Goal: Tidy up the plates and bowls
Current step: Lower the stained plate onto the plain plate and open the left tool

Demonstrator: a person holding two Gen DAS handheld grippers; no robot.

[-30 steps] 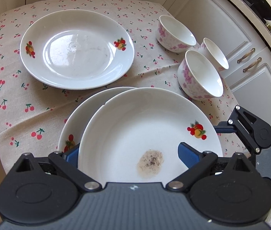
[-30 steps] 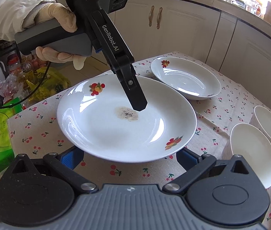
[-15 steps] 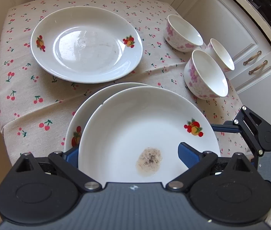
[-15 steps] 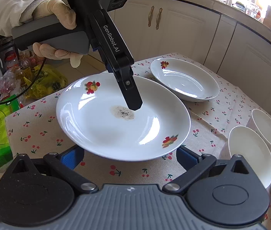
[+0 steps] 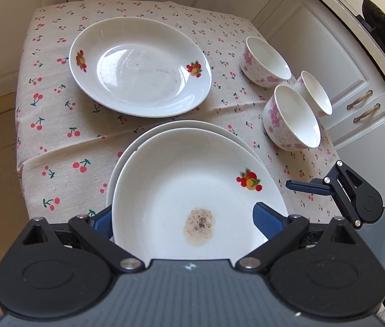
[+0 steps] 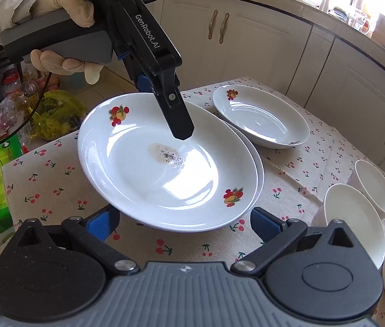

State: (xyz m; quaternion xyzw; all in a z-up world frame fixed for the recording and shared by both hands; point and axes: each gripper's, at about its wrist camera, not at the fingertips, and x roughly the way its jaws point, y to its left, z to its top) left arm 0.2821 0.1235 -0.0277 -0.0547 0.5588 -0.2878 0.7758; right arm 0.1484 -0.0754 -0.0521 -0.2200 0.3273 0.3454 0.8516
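The left gripper [image 5: 184,226] has its jaws clamped on the near rim of the stained plate [image 5: 192,190], held just above a second plate [image 6: 257,169] at the near tabletop edge. The right gripper [image 6: 184,223], jaws wide and empty, sits beside it; a third plate [image 5: 140,65] and bowls [image 5: 292,117] lie farther off

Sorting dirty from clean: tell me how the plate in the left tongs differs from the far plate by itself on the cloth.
The held plate has a brown speckled stain; the far plate looks nearly clean. The held plate is gripped at its rim by the left tongs above another plate; the far plate lies alone on the tablecloth. Both are white with fruit motifs.
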